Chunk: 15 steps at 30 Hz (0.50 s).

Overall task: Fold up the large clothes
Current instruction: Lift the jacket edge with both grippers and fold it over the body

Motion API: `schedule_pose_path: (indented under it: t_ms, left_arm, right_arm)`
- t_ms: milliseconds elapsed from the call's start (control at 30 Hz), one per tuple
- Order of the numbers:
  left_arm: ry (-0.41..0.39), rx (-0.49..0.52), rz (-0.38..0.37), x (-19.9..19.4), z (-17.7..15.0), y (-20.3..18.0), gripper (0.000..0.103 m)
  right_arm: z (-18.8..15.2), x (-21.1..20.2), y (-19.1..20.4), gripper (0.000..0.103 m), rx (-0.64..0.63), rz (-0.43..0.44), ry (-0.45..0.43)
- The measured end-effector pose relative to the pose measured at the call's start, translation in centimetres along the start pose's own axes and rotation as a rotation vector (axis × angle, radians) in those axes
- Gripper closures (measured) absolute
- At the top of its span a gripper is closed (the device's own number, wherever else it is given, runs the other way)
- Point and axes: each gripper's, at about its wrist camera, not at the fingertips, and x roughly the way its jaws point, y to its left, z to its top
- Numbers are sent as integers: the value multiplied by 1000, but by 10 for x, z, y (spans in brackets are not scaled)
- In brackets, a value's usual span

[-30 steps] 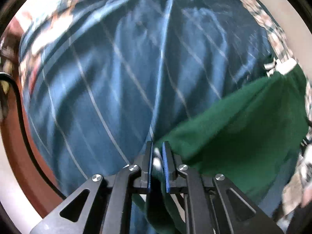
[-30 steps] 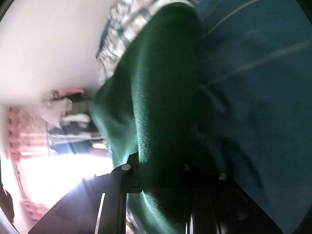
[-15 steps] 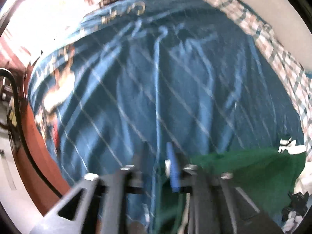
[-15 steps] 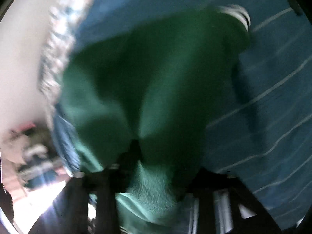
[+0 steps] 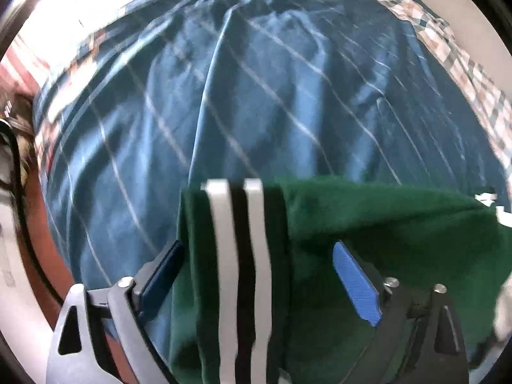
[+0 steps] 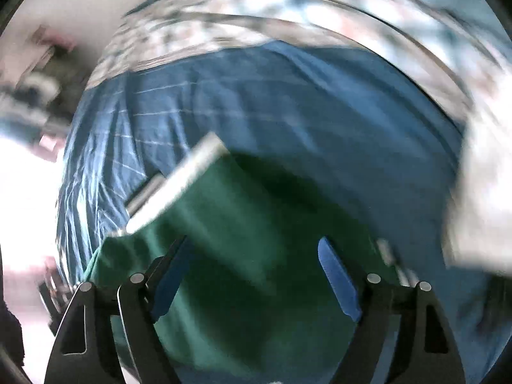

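Both tools have let go: a second ago each was clamped on the green garment (image 5: 368,224); now the left tool (image 5: 256,275) and right tool (image 6: 252,275) are opening, pads clear. It lies folded on the blue bed sheet (image 5: 256,96); open sheet toward twelve o'clock

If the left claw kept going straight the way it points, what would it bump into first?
Most likely the green garment: its striped cuff lies between the opening left claw. The blue bedsheet lies beyond.
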Motion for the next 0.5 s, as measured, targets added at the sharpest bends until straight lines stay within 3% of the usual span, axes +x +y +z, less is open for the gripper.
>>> schedule_pose_path:
  t_ms: [33,100,133,200,400,500]
  left_arm:
    - [-8,16,0,3,4,-3,57]
    - [-9,35,-15,6,10,-10,78]
    - [-27,57,-12,3,12,-15,82]
    - [-51,93,4,-4,13,-20,87]
    - [-39,-28,-81,-11,20,8,88]
    - [0,-17,-80,8,20,5,88]
  right_arm:
    - [18,15,7,20,-45,6,10]
    - [42,45,21,20,-115,53,70]
    - [50,64,30,34,-136,66,127]
    - [62,84,47,87,-175,15,151]
    - [76,46,62,91,-111,91,-7]
    - [84,54,70,91,-124,69,-4]
